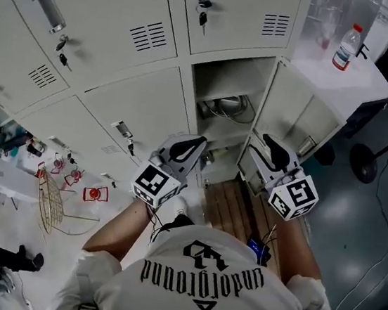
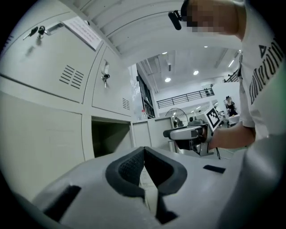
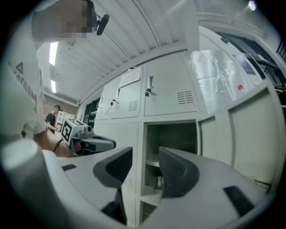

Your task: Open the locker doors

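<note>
The big wall of white lockers point(image 1: 137, 101) fills the top and left of the head view. Most of its doors are shut. One locker point(image 1: 234, 78) in the middle of the frame is open. Its door point(image 1: 291, 117) swings out to the right of it. On a shelf inside lies something round and grey, maybe a coil of cable point(image 1: 230, 107), but it is hard to tell.

A person in a white shirt point(image 1: 205, 287) is at the bottom of the frame, with both arms reaching up toward the lockers.

The left gripper point(image 1: 194, 144) is in front of a shut door, just left of the open locker. Its jaws are pressed together at the tips, with nothing between them.

The right gripper point(image 1: 271, 148) is in front of the open door. Its jaws are spread wide and hold nothing. The open locker shows through the gap.

At the upper right, a bottle point(image 1: 347, 47) stands on a white surface point(image 1: 352, 83).

Small keys point(image 1: 203, 18) hang from the locks of shut doors along the top.
</note>
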